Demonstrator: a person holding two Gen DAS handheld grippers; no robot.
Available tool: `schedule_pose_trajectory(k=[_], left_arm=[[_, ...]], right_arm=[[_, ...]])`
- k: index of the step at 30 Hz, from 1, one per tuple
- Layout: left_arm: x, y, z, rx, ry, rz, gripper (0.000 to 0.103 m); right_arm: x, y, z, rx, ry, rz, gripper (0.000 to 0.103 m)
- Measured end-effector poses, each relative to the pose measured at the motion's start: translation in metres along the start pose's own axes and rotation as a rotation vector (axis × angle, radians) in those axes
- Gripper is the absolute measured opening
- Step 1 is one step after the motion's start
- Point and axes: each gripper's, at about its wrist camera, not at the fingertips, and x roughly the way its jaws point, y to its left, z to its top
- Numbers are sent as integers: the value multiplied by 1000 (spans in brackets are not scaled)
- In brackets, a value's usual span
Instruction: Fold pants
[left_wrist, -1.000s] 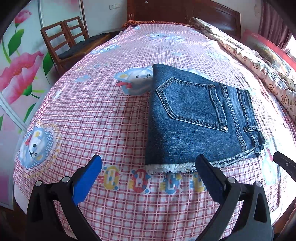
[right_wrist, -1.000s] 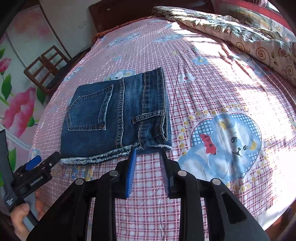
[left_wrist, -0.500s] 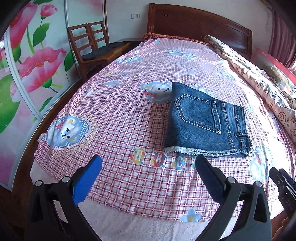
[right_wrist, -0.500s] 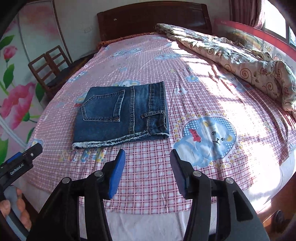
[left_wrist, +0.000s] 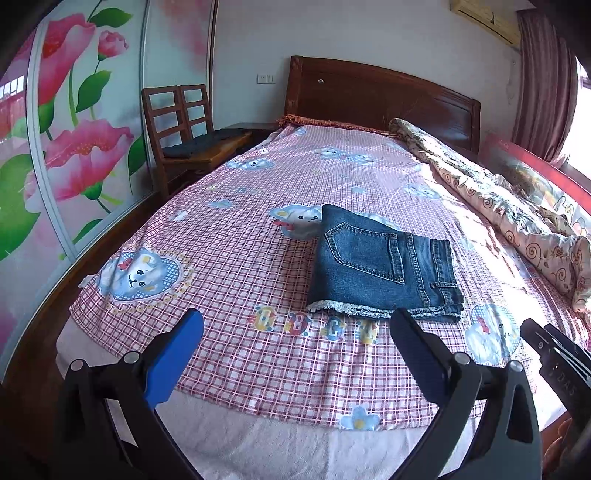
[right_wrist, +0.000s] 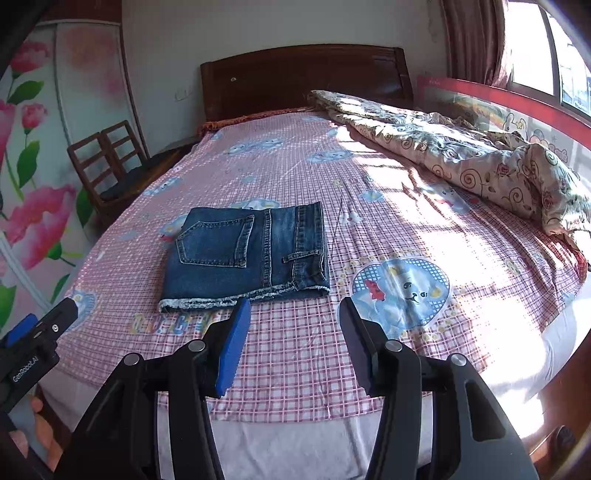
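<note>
I have drawn both grippers back from the folded denim jeans (left_wrist: 384, 273), which lie where they were on the pink checked bedsheet (left_wrist: 229, 266), now farther off. My left gripper (left_wrist: 295, 354) hangs spread wide and empty; my right gripper (right_wrist: 293, 341), narrower a second ago, stands parted, gripping nothing.

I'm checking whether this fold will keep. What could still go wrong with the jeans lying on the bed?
The folded jeans lie near the foot edge of the bed, so a nudge might slide them off. Their frayed hems sit loose and slightly uneven, so the stack could shift. Both tools, left and right, are open and clear.
</note>
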Motion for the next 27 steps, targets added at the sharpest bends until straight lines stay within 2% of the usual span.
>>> schedule_pose_trajectory(k=[6, 11, 22, 27], left_arm=[[-6, -1, -5, -8, -10, -16, 101], [-17, -6, -5, 6, -44, -30, 101], [-19, -6, -9, 11, -27, -34, 101], [-17, -4, -13, 30, -22, 34, 101]], right_arm=[[-13, 7, -12, -40, -65, -20, 50], [-16, 16, -15, -55, -70, -9, 50], [-22, 15, -17, -59, -71, -24, 50], [-26, 5, -21, -42, -72, -47, 50]])
